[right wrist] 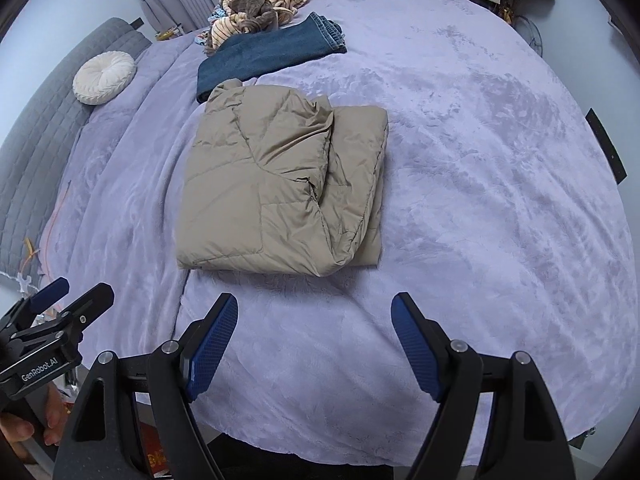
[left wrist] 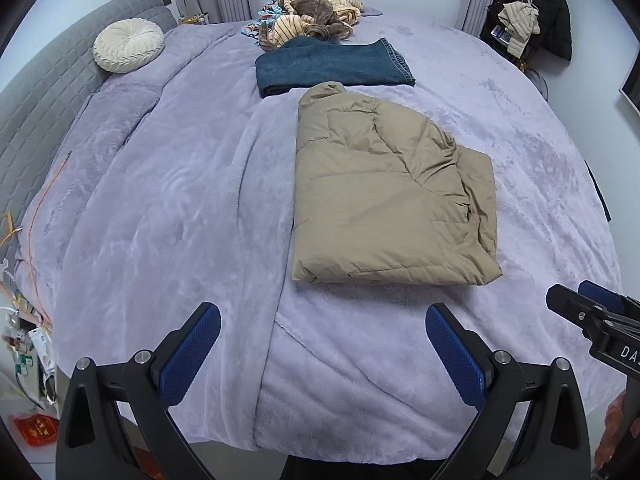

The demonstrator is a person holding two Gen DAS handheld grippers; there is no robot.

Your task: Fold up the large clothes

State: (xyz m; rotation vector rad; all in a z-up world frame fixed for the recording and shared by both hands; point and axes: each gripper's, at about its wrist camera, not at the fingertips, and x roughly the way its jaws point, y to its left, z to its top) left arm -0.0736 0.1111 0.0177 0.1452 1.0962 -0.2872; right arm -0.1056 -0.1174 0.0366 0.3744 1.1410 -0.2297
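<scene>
Tan quilted jacket (left wrist: 384, 196) lay folded into a rough rectangle on the lilac fleece bed cover (left wrist: 160, 200), near the middle of the bed. Beyond the jacket, touching or nearly touching its far edge, sat folded jeans (left wrist: 332, 66); a striped clothes heap (left wrist: 312, 16) lay beyond those. Round cream cushion (left wrist: 129, 45) rested well to the jacket's left, by the grey headboard (left wrist: 36, 92). Left hand-held gripper (left wrist: 324, 344) and right hand-held gripper (right wrist: 314, 336) both hovered short of the jacket's near edge, fingers spread apart, holding nothing. Judgement: padded shell looks light, puffy, springy and somewhat slick; folds may creep open. Best hold likely the near corners, pinching all layers together.
</scene>
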